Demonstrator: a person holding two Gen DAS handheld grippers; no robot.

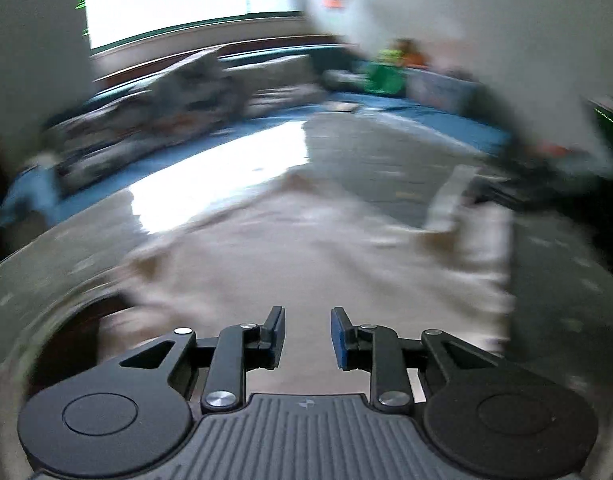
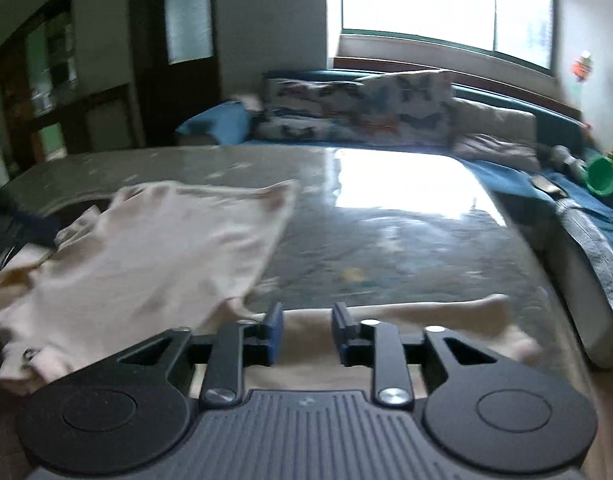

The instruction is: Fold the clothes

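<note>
A cream garment (image 2: 146, 248) lies spread on the glossy worktop (image 2: 386, 232) just ahead of both grippers, left gripper (image 1: 308, 334) and right gripper (image 2: 306, 332), jaws apart and empty, apparently between folds; next likely means gripping an edge.

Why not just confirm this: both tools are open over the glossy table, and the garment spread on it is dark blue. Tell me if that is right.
One detail is wrong. The garment is pale cream, not dark blue; the right wrist view shows it clearly. The rest stands: the left tool and right tool are open over the glossy table.
</note>
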